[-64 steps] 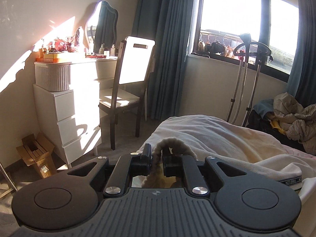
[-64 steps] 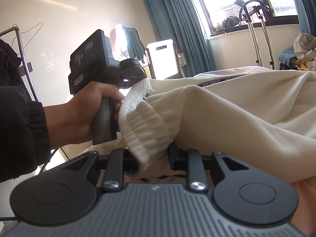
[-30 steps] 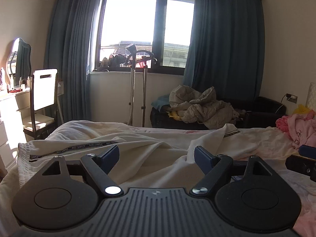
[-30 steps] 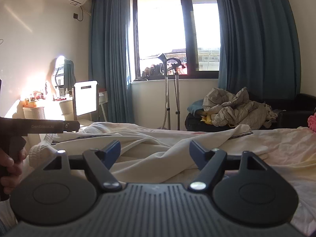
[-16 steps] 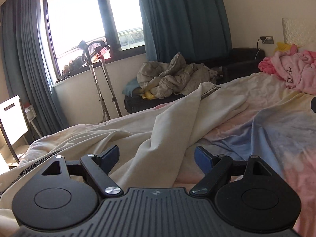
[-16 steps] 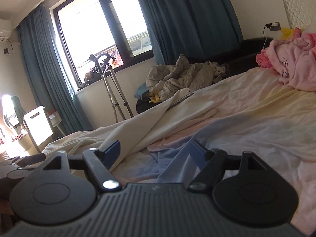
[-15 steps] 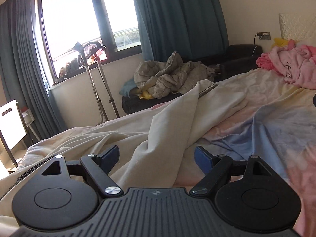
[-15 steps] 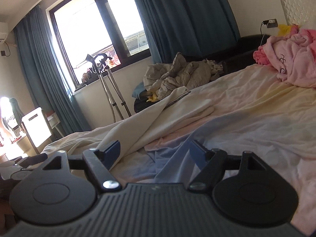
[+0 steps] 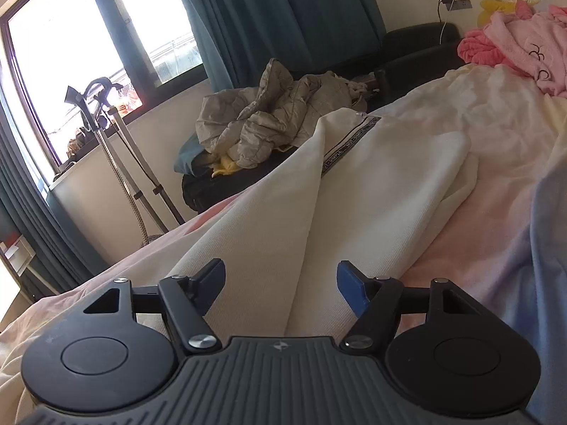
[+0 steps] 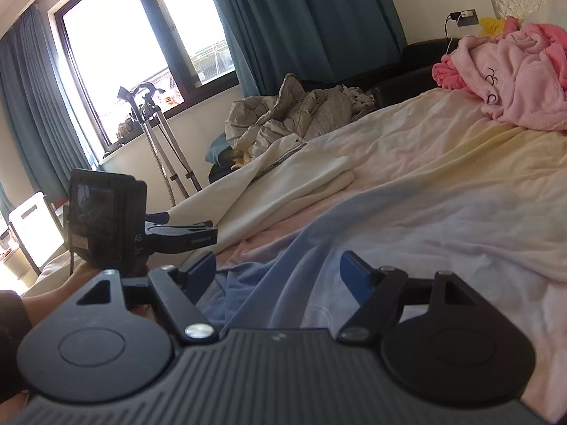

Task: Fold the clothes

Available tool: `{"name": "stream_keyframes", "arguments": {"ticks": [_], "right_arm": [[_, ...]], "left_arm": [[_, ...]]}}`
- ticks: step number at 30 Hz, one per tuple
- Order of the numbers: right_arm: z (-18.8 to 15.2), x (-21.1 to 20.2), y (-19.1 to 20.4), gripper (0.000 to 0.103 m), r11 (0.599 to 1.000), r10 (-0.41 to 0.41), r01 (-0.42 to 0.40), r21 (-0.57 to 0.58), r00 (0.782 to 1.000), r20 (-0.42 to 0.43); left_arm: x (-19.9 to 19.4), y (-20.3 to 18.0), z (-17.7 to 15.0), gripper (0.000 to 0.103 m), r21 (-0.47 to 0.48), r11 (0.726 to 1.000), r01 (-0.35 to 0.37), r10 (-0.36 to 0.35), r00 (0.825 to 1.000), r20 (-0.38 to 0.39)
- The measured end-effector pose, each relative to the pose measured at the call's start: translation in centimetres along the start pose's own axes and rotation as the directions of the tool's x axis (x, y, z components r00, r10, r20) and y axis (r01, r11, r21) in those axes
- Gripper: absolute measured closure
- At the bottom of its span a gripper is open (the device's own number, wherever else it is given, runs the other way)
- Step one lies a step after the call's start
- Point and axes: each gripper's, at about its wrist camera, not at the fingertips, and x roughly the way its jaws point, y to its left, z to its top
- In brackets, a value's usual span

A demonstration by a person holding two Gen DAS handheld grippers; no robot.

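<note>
A cream garment [image 9: 319,212] with a black printed tape along one seam lies stretched along the bed, and its far end is folded over. My left gripper [image 9: 280,279] hovers low over its near part. The jaws are closing, a ridge of cream cloth runs between them, and the pads do not press on it. In the right wrist view the cream garment [image 10: 283,184] lies ahead to the left. My right gripper [image 10: 276,269] stands open over the pale blue and pink bedsheet [image 10: 443,212] with nothing held. The left gripper [image 10: 184,230] shows at the left, in a hand.
A pink fleece heap [image 10: 514,78] lies at the bed's far right. Beyond the bed, a grey quilted jacket [image 9: 276,117] is piled on a dark sofa [image 9: 414,46]. A garment steamer stand [image 10: 156,134] is by the window, and a white chair [image 10: 32,233] at the far left.
Both grippers let go of the cream waistband and opened, then swung right along the bed and sank toward it. The left jaws stand a little narrower than half a second ago.
</note>
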Motion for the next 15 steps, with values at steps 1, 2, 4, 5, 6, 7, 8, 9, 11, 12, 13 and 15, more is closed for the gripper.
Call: {"name": "stream_keyframes", "arguments": {"ticks": [1,2,4,5,6,7,8,9,11,12,13,15], "right_arm": [[-0.1,0.5,-0.3,0.025,1.0,-0.004,0.004,0.007,1.0,-0.008],[-0.1,0.9,-0.6,0.025,1.0,-0.007,0.007,0.014,1.0,-0.015],[-0.3,1.7,-1.1,0.025,1.0,-0.013,0.014,0.026,0.999,-0.029],[-0.5,2.0,-1.4,0.025,0.999,-0.016,0.017,0.031,0.999,-0.037],[-0.6,2.3,-1.5,0.025,0.999,-0.016,0.018,0.037,0.999,-0.046],[-0.7,2.6,-1.6,0.025,0.999,-0.014,0.016,0.042,0.998,-0.054],[-0.8,2.9,-1.7,0.025,0.999,-0.012,0.015,0.047,0.998,-0.061],[-0.9,3.1,-1.7,0.025,0.999,-0.012,0.015,0.048,0.998,-0.066],[-1.0,3.4,-1.8,0.025,0.999,-0.012,0.015,0.048,0.997,-0.07],[-1.0,3.5,-1.8,0.025,0.999,-0.01,0.013,0.049,0.997,-0.07],[-1.0,3.5,-1.8,0.025,0.999,-0.008,0.012,0.05,0.997,-0.071],[-1.1,3.6,-1.7,0.025,0.999,-0.005,0.009,0.048,0.998,-0.07]], "left_arm": [[1.4,-0.5,0.3,0.029,0.002,1.0,-0.018,0.018,1.0,-0.023],[2.5,-0.8,0.4,0.029,0.004,0.999,-0.044,0.044,0.998,-0.04],[4.1,-1.1,0.5,0.029,-0.013,0.997,-0.071,0.071,0.996,-0.063],[4.6,-1.1,0.5,0.029,-0.027,0.997,-0.074,0.073,0.995,-0.062],[5.0,-1.1,0.5,0.029,-0.04,0.996,-0.078,0.075,0.995,-0.06],[5.2,-1.0,0.6,0.03,-0.045,0.996,-0.079,0.076,0.995,-0.058],[5.4,-1.0,0.6,0.032,-0.046,0.996,-0.074,0.071,0.996,-0.056],[5.5,-1.0,0.7,0.04,-0.044,0.997,-0.058,0.055,0.997,-0.054],[5.6,-1.0,0.9,0.07,-0.032,0.999,-0.023,0.02,0.998,-0.067],[5.6,-1.0,1.0,0.078,-0.027,1.0,-0.008,0.006,0.997,-0.077],[5.4,-1.0,1.1,0.099,-0.026,1.0,-0.001,-0.002,0.996,-0.089],[4.4,-0.7,1.5,0.099,-0.046,0.999,0.022,-0.026,0.995,-0.094]]}}
